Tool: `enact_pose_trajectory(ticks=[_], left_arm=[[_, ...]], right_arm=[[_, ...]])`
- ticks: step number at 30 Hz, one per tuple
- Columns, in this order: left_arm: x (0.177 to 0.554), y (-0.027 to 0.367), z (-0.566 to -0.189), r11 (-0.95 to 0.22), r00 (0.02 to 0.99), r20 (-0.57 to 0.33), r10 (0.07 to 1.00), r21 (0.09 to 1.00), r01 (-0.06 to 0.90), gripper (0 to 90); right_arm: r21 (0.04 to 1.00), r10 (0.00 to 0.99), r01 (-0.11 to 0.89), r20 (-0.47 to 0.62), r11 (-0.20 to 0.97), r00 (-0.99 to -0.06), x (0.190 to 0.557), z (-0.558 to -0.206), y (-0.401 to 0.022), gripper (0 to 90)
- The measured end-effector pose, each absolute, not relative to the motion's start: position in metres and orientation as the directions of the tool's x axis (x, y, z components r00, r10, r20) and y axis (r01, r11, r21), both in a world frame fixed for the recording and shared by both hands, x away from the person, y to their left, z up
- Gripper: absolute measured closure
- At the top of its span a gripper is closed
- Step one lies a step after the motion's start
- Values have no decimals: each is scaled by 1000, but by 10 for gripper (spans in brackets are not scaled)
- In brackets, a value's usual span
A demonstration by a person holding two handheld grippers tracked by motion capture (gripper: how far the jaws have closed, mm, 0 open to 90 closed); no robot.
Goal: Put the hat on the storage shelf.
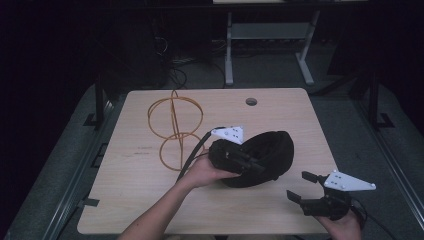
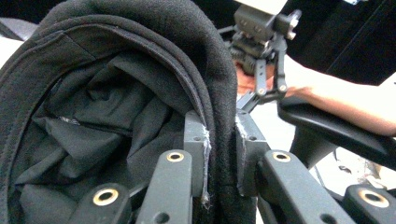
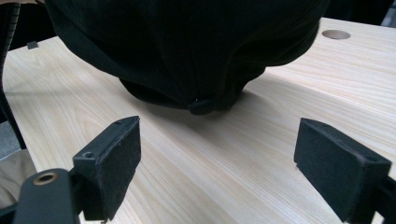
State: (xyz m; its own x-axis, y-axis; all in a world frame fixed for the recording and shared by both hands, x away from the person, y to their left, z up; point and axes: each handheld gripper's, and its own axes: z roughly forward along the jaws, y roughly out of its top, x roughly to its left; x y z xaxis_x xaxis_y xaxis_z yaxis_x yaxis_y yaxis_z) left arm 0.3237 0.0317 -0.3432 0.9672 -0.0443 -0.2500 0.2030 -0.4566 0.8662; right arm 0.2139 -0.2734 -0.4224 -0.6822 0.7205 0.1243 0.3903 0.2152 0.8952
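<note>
Hat: a black fabric hat [image 1: 267, 156] sits right of the table's middle, tipped so that its opening faces up and left; its crown touches the wood in the right gripper view.
Left gripper: the left gripper [image 1: 239, 159] reaches in from the hat's left side, its jaws pinched tight on the hat's rim; the left gripper view shows both pads [image 2: 196, 140] pressing the doubled edge of the fabric, with the crumpled lining to one side.
Right gripper: the right gripper [image 1: 304, 186] hovers near the table's front right corner, jaws spread wide with nothing between them, pointing at the hat and a little apart from it.
Wire stand: an orange wire stand [image 1: 174, 127], made of rings, stands left of the hat and apart from it, toward the table's back left.
Table: a light wooden table [image 1: 145, 200] with a round cable hole [image 1: 251, 101] near its back edge.
Open room: bare wood lies along the front edge and the left side; the right gripper has free surface between itself and the hat.
Edges: the hat lies well inside every table edge; the right hand is close to the front right corner.
</note>
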Motion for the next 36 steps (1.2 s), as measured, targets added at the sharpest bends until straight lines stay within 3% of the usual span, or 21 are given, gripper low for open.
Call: enact_pose_trajectory(ticks=[36], left_arm=[[310,12,-318,-404,966,-227,-121,900,161,782]], right_arm=[[957,710,279,141,82,-690,212,-405,-268,140]])
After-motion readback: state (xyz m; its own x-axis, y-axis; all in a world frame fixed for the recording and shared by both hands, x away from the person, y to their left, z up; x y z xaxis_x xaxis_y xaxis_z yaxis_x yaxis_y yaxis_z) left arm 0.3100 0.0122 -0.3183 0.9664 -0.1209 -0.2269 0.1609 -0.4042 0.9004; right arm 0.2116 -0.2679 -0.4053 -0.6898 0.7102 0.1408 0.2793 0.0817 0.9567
